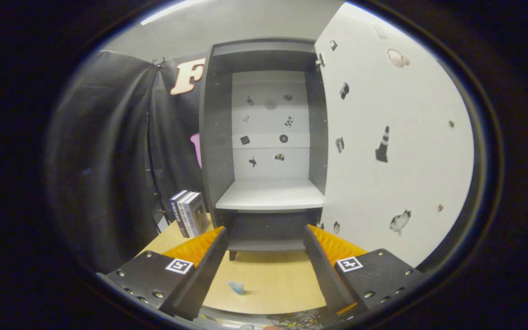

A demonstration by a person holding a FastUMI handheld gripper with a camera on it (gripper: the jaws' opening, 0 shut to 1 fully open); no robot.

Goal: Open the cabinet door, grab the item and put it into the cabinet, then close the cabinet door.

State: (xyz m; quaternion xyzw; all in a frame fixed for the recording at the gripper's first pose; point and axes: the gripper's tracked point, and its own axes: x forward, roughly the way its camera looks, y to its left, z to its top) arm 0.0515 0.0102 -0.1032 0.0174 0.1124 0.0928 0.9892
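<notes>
1. The gripper (264, 238) is held with its two fingers wide apart, and nothing is clamped between them; only bare table top and the lower front of the cabinet are seen in the gap.
2. A tall dark grey wooden cabinet (216, 137) stands upright on the light wooden table (282, 279), straight ahead of the fingers, with its long axis vertical and its open front turned toward the gripper.
3. The white cabinet door (401, 137), covered with small stickers, is swung fully open on the right side; its hinges are seen at the right edge of the cabinet, and its free edge comes close to the right finger.
4. Inside, a pale flat shelf (271, 195) is seen with nothing on it, and open room is left above it up to the cabinet top.
5. A small light blue item (236, 287) lies on the table between the fingers, close to the left one, well apart from the cabinet foot. It looks tilted, but its shape is too small to be told.
6. A row of upright books (189, 213) stands just left of the cabinet, beyond the left finger.
</notes>
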